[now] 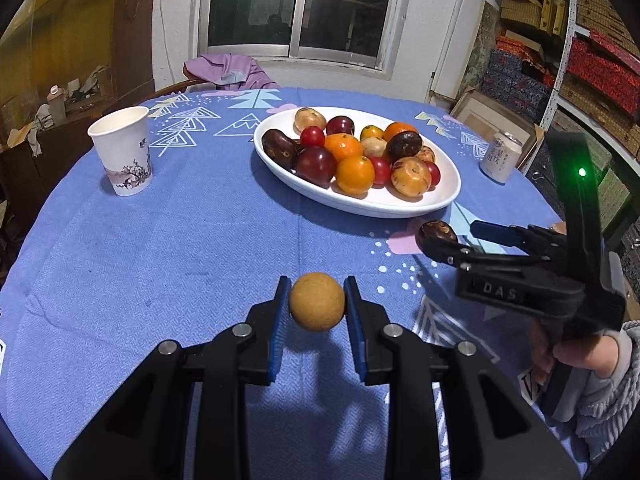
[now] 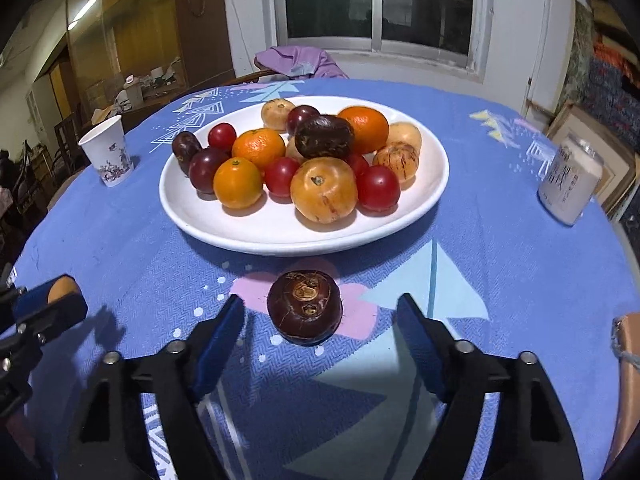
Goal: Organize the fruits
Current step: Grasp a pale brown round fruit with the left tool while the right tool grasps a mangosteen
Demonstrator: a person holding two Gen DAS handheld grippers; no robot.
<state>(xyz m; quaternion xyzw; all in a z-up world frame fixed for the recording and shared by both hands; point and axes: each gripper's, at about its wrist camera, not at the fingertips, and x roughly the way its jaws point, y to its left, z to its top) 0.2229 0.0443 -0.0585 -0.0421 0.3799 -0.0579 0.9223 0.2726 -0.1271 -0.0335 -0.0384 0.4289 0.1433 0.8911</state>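
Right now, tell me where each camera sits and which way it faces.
Left wrist: on the left gripper, facing the white plate; its jaws hold a tan round fruit; the right gripper and hand show.
Right wrist: on the open right gripper, facing the plate; a dark fruit lies between its jaws.
Shared: plate, paper cup, can.

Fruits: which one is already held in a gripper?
The tan round fruit, pinched in the left gripper. The dark chestnut lies on the cloth between the open right gripper's fingers; the rest sit on the plate.
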